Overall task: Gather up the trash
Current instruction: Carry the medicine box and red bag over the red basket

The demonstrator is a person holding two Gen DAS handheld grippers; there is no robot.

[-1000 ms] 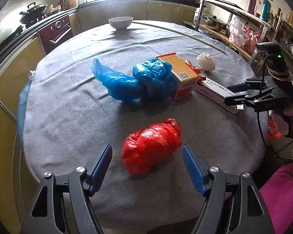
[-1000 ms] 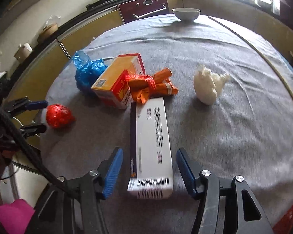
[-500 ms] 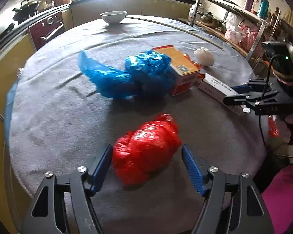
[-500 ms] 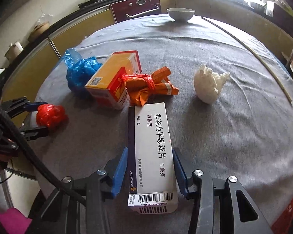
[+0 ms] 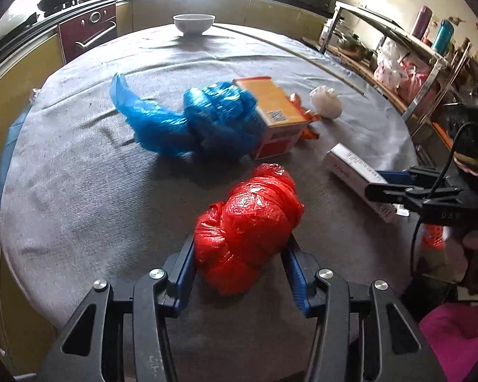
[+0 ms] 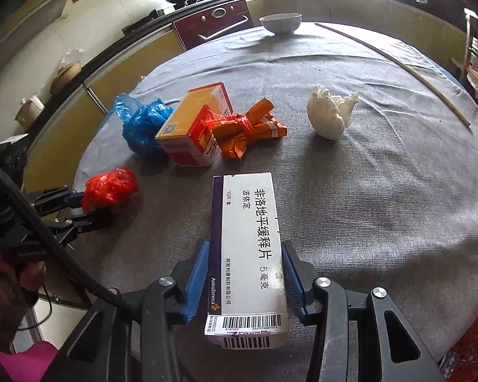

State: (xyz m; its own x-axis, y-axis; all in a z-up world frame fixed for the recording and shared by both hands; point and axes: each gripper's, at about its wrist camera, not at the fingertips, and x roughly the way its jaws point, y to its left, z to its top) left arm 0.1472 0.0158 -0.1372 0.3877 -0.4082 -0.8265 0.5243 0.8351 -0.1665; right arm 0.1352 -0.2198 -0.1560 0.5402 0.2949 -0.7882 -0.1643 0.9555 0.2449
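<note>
A knotted red plastic bag lies on the grey-clothed round table near its front edge. My left gripper has it between its blue pads; the jaws are closing and both pads touch the bag's sides. The right wrist view shows the same gripper at the red bag. A long white medicine box with a barcode end sits between my right gripper's pads, which press on its long sides. In the left wrist view that right gripper holds the white box at the right.
Mid-table lie a crumpled blue bag, an orange carton, a tied orange wrapper bundle and a white wad of tissue. A white bowl and a thin stick sit at the far side. Kitchen counters ring the table.
My left gripper moved forward over the red bag and its jaws narrowed onto it. My right gripper slid along the white box and closed on its sides.
</note>
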